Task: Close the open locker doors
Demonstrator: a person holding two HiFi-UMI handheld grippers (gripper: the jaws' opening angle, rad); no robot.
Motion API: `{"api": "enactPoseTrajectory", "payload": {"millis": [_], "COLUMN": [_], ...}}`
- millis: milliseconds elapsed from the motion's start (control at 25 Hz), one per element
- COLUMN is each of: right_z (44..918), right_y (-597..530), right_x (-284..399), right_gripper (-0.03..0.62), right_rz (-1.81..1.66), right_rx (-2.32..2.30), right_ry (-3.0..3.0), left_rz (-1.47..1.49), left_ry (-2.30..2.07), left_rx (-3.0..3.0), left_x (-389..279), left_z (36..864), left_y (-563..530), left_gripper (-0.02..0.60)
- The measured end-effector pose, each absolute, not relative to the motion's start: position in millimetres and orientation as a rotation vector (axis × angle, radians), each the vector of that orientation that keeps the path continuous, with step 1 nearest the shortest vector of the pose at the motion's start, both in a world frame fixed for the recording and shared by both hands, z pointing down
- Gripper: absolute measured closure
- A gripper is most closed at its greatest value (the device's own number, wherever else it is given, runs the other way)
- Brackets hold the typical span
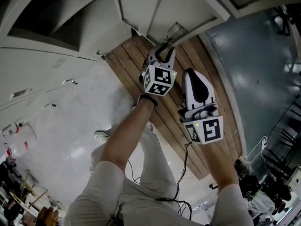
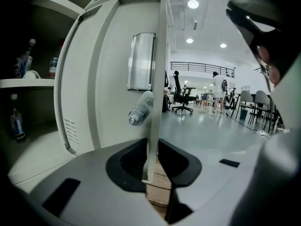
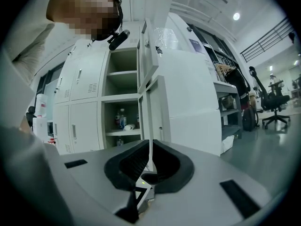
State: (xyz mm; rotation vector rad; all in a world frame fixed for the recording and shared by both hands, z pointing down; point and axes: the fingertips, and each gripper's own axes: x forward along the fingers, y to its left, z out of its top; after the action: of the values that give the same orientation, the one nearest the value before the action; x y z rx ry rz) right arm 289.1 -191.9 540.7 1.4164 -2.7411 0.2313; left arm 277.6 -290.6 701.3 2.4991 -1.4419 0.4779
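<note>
Straddling the thin front edge of the open pale grey metal locker door (image 2: 113, 79) with the left tool (image 2: 151, 163), jaws held well apart, one on either side of that edge. Cannot tell whether either pad touches it; no grip on it to be seen. On the door's face, just beside the edge: a shiny rectangular metal handle plate (image 2: 141, 61) and, below it, a round silver lock cylinder (image 2: 139, 109). Left of the door, a dark open compartment with a pale shelf (image 2: 28, 83) carrying small bottles.

From the head view, both arms stretched forward over a strip of brown wooden plank floor (image 1: 131, 69), with the left tool ahead at the door. Just behind and beside it, apart from the door, the right tool (image 1: 190, 74): open only a crack, nothing between its jaws, holding nothing. Through that narrow gap, a pale door edge farther off.

Facing the right tool, a bank of white lockers: closed white doors (image 3: 82, 126) on the left, two open compartments (image 3: 123, 119) stacked beside them, bottles on the lower shelf, doors swung out toward the camera and seen nearly edge-on. Beyond, at the right, a black office chair (image 3: 275, 102) on glossy pale floor.
</note>
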Motion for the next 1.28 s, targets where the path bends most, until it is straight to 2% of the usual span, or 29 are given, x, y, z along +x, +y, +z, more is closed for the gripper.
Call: {"api": "enactPoseTrajectory", "payload": {"millis": [40,80,240,360,600,880,1080,1280], "right_z": [539.9,538.9,533.3,540.2,565.1,573.1,572.8,567.3], "right_y": [-192.0,-192.0,-185.2,-171.6,-154.1,-170.0,-178.8,-183.4], "right_x": [290.4,291.5,291.6,274.0,189.9,100.0,60.6,34.5], "right_gripper": [0.56,0.56,0.557,0.525,0.434,0.408,0.406,0.447], "right_rz": [0.234,0.234,0.209,0.2,0.204,0.199,0.139,0.154], "right_rx": [1.423,1.428,1.393,1.246,0.92,0.811,0.724,0.685], "right_ry": [-2.74,-2.738,-2.745,-2.769,-2.835,-2.886,-2.902,-2.935], "left_rz": [0.486,0.492,0.446,0.411,0.372,0.383,0.404,0.43], "left_ry": [-1.439,-1.435,-1.394,-1.354,-1.269,-1.154,-1.081,-1.072], "left_rx": [2.501,2.506,2.543,2.581,2.656,2.732,2.76,2.761], "left_x": [279.3,280.2,267.9,238.3,152.1,90.7,72.5,53.0], "left_z": [701.6,700.9,692.2,689.2,692.7,691.2,693.5,693.7], "left_y": [-291.5,-290.9,-266.8,-232.7,-187.6,-176.0,-175.1,-176.8], "left_gripper": [0.521,0.528,0.528,0.523,0.511,0.5,0.499,0.495]}}
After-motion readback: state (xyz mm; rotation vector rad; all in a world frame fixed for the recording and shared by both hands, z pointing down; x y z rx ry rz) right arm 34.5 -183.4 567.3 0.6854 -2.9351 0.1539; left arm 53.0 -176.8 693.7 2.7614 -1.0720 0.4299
